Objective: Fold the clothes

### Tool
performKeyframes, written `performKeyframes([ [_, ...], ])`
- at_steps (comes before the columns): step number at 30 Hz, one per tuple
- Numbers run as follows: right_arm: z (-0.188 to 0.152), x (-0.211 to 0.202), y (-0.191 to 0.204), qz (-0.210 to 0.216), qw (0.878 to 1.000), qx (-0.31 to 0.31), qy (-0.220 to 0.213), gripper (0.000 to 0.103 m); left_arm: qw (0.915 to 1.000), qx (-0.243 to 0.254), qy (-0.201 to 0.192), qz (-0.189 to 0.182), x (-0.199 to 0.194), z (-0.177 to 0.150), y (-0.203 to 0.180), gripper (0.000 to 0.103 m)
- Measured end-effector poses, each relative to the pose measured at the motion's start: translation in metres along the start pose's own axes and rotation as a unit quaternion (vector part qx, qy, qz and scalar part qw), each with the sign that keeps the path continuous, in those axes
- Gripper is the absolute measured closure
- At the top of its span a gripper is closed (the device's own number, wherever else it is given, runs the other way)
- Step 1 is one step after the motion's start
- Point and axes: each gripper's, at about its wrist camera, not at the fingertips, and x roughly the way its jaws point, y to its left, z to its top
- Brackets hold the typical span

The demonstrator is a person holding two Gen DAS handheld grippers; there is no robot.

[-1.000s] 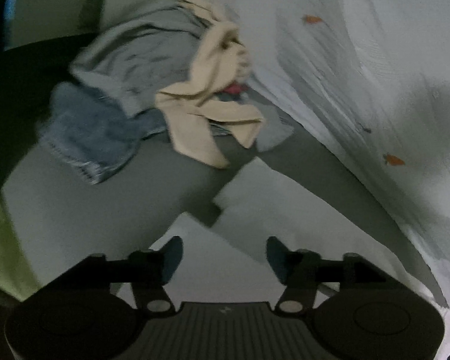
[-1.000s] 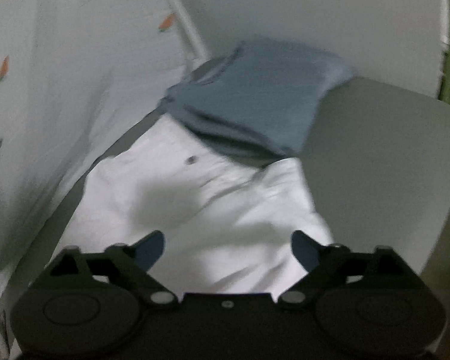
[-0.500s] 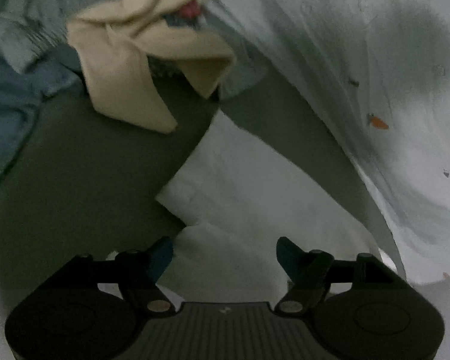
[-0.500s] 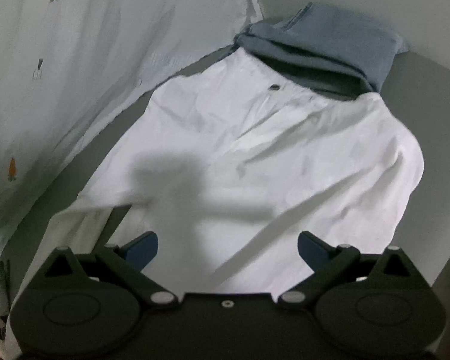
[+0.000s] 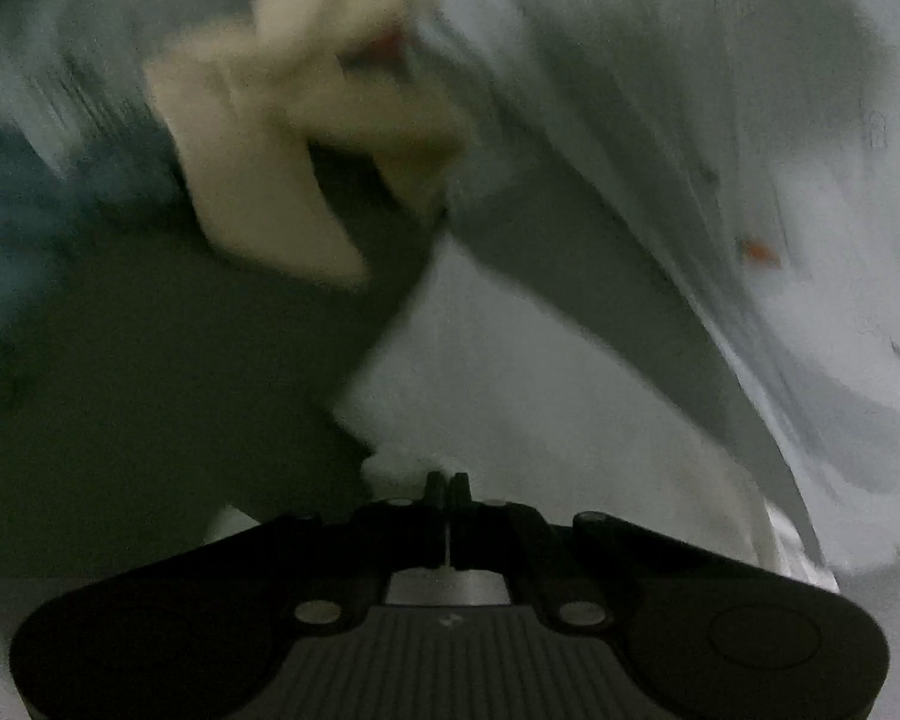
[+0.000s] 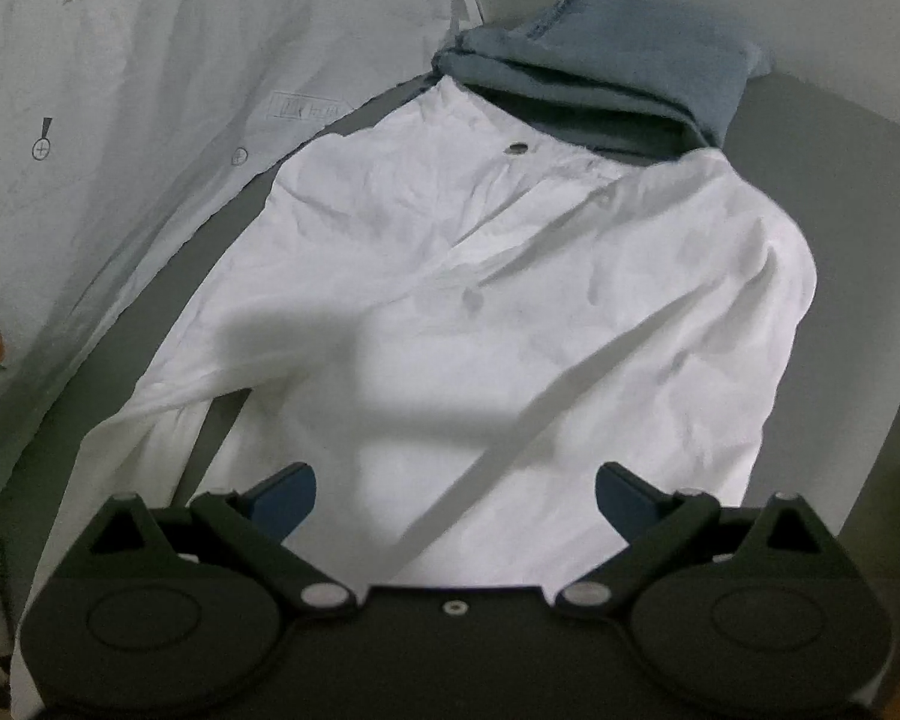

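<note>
A white pair of trousers [image 6: 510, 312] lies spread flat on the grey table [image 6: 834, 168], waist with a dark button at the far end. My right gripper [image 6: 455, 492] is open just above its middle. In the blurred left wrist view my left gripper [image 5: 447, 483] is shut on the edge of a white trouser leg [image 5: 510, 396].
A folded blue garment [image 6: 606, 78] lies at the far end of the table, over the trousers' waist. A pile with a cream garment [image 5: 294, 138] and blue clothes lies beyond the left gripper. A white carrot-print sheet [image 6: 120, 120] hangs along the side.
My left gripper has closed on the white trouser leg's edge and the view has blurred with motion. My right gripper stays open and has pulled back slightly over the trousers.
</note>
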Motion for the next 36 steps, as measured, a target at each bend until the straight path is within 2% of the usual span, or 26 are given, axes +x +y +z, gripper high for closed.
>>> performKeyframes([
  [2, 0.003, -0.002, -0.001, -0.002, 1.000, -0.005, -0.004, 0.002, 0.9986, 0.002, -0.047, 0.024, -0.024, 0.012, -0.001, 0.103],
  [4, 0.006, -0.002, -0.002, -0.003, 1.000, -0.010, -0.007, 0.002, 0.9960, 0.007, -0.084, 0.029, -0.038, 0.025, -0.001, 0.103],
  [7, 0.012, 0.000, -0.004, 0.001, 1.000, -0.015, -0.007, 0.002, 0.9901, 0.045, -0.110, 0.074, -0.037, 0.040, -0.005, 0.102],
  [10, 0.015, 0.000, -0.011, 0.005, 1.000, -0.016, -0.007, 0.002, 0.9897, -0.017, -0.075, 0.121, -0.014, 0.040, 0.015, 0.101],
  [12, 0.018, 0.000, -0.017, 0.002, 1.000, -0.019, -0.007, 0.002, 0.9877, -0.063, -0.053, 0.133, -0.006, 0.032, 0.027, 0.098],
  [13, 0.019, 0.000, -0.021, -0.001, 1.000, -0.021, -0.008, 0.002, 0.9870, -0.068, -0.057, 0.134, -0.009, 0.026, 0.028, 0.094],
  [14, 0.020, -0.001, -0.025, -0.005, 1.000, -0.021, -0.011, 0.002, 0.9866, -0.067, -0.068, 0.132, -0.013, 0.020, 0.028, 0.084],
  [15, 0.021, -0.002, -0.029, -0.009, 1.000, -0.020, -0.014, 0.002, 0.9862, -0.062, -0.075, 0.134, -0.018, 0.013, 0.028, 0.079],
  [17, 0.024, 0.002, -0.040, -0.018, 1.000, -0.014, -0.009, 0.002, 0.9863, -0.050, -0.070, 0.141, -0.024, 0.002, 0.028, 0.065],
  [21, 0.028, 0.009, -0.052, -0.018, 1.000, 0.001, 0.000, 0.002, 0.9850, -0.039, -0.053, 0.159, -0.025, -0.018, 0.031, 0.059],
  [24, 0.029, 0.012, -0.053, -0.012, 1.000, -0.004, 0.003, 0.002, 0.9818, -0.033, -0.043, 0.182, -0.026, -0.028, 0.034, 0.051],
  [26, 0.029, 0.013, -0.054, -0.010, 1.000, -0.014, 0.004, 0.002, 0.9803, -0.044, -0.035, 0.189, -0.028, -0.032, 0.038, 0.039],
  [28, 0.027, 0.015, -0.054, -0.011, 1.000, -0.023, 0.005, 0.002, 0.9789, -0.069, -0.028, 0.190, -0.033, -0.038, 0.046, 0.032],
  [31, 0.022, 0.017, -0.056, -0.016, 0.999, -0.028, 0.012, 0.002, 0.9777, -0.088, -0.024, 0.189, -0.037, -0.045, 0.057, 0.029],
  [34, 0.018, 0.019, -0.057, -0.018, 0.999, -0.027, 0.020, 0.002, 0.9752, -0.087, -0.011, 0.203, -0.038, -0.051, 0.065, 0.028],
  [36, 0.016, 0.019, -0.057, -0.019, 0.999, -0.029, 0.025, 0.002, 0.9765, -0.095, -0.018, 0.193, -0.042, -0.056, 0.071, 0.029],
])
